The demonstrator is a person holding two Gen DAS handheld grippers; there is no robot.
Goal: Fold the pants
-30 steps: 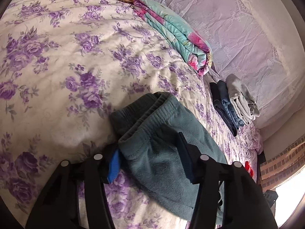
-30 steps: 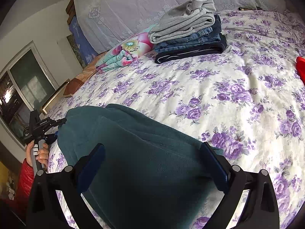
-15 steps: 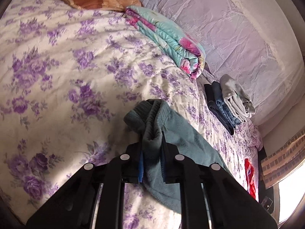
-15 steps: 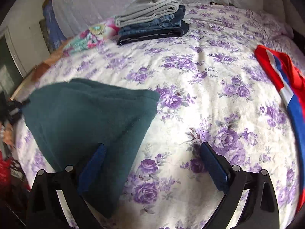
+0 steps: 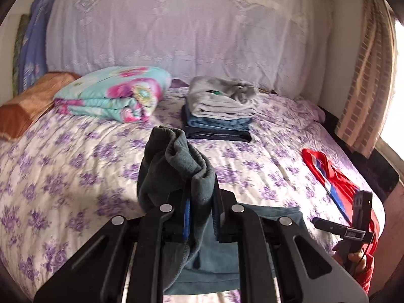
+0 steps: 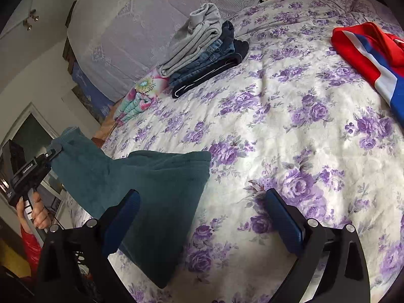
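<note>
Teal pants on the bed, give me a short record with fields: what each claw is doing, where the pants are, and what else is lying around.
left claw: shut on the teal pants, gripping the bunched waistband end, lifted off the bed
right claw: open, holding nothing, above the bedspread
pants position: one end raised, the rest lying on the bedspread
folded stack: grey, blue and dark clothes, near the headboard
floral blanket: folded, beside the stack
red garment: spread out, unfolded

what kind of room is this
Almost certainly a home bedroom. A wide bed with a purple floral quilt fills both views, a stack of folded clothes and a folded floral blanket lie near its lace-draped headboard, and a curtained window is at one side.
</note>
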